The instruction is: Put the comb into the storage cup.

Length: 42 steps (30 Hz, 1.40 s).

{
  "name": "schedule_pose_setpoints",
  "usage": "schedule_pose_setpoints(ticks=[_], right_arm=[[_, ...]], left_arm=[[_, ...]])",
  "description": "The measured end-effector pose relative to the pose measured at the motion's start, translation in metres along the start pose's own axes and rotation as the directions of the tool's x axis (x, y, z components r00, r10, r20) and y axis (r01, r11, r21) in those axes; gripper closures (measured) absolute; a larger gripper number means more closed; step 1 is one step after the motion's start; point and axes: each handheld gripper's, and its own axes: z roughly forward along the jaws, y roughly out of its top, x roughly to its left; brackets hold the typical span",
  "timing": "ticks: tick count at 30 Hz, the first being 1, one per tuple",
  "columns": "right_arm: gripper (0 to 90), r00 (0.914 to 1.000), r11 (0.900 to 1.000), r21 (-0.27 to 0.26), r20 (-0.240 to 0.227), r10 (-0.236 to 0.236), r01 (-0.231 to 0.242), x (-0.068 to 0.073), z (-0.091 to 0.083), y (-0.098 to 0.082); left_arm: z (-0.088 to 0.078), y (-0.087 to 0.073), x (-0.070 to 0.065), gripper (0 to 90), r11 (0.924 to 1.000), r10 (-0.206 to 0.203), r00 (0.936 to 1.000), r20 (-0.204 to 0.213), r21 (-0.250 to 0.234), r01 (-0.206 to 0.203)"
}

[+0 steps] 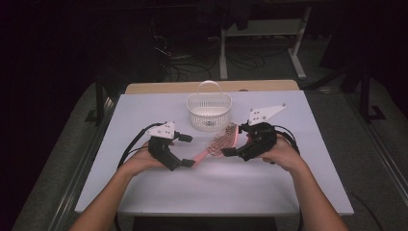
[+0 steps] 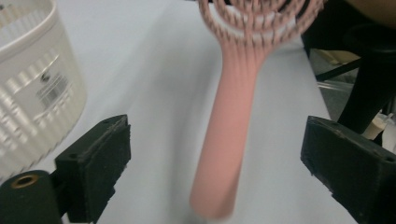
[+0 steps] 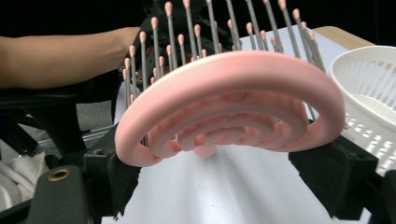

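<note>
- Right gripper (image 1: 230, 151) pinches the pink hairbrush (image 1: 222, 142) by its head; both pads press on the rim in the right gripper view.
- Left gripper (image 1: 188, 150): jaws spread wide, handle lies between them, untouched.
- Brush sits above the white table (image 1: 144, 187), just in front of the white basket (image 1: 209, 111).

A white slotted basket (image 1: 209, 111) with a hoop handle is set upright on the white table (image 1: 144, 192), toward twelve o'clock of its middle. A desk frame (image 1: 262, 33) is seen beyond, at one o'clock.
</note>
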Motion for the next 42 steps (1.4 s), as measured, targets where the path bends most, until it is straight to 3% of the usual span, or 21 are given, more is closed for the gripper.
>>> schedule_pose_setpoints(ticks=[7,12,24,25,32,42], right_arm=[[18.5,0.9994,1.0,0.0,0.034,0.004,-0.004,-0.007,-0.007,0.007],[18.6,0.999,1.0,0.0,0.044,0.001,-0.001,-0.01,-0.01,0.013],[18.6,0.9977,1.0,-0.017,0.068,0.002,-0.001,-0.02,-0.02,0.028],[18.6,0.9974,1.0,-0.016,0.073,0.003,-0.001,-0.021,-0.021,0.03],[18.6,0.9949,1.0,-0.03,0.101,0.002,0.001,-0.03,-0.03,0.047],[18.6,0.9903,0.999,-0.052,0.139,0.008,0.0,-0.043,-0.038,0.068]], left_arm=[[-0.013,-0.013,-0.002,0.0,0.9989,-0.027,0.998,-0.056,0.038,0.029],[-0.023,-0.026,-0.004,0.0,0.9973,-0.045,0.9948,-0.091,0.053,0.05],[-0.04,-0.054,-0.016,0.0,0.9913,-0.107,0.9838,-0.144,0.06,0.117],[-0.044,-0.059,-0.018,0.0,0.9885,-0.13,0.9785,-0.16,0.057,0.14],[-0.054,-0.068,-0.021,0.0,0.9834,-0.161,0.9667,-0.199,0.05,0.174],[-0.055,-0.069,-0.019,0.0,0.9824,-0.163,0.9646,-0.207,0.056,0.178]])
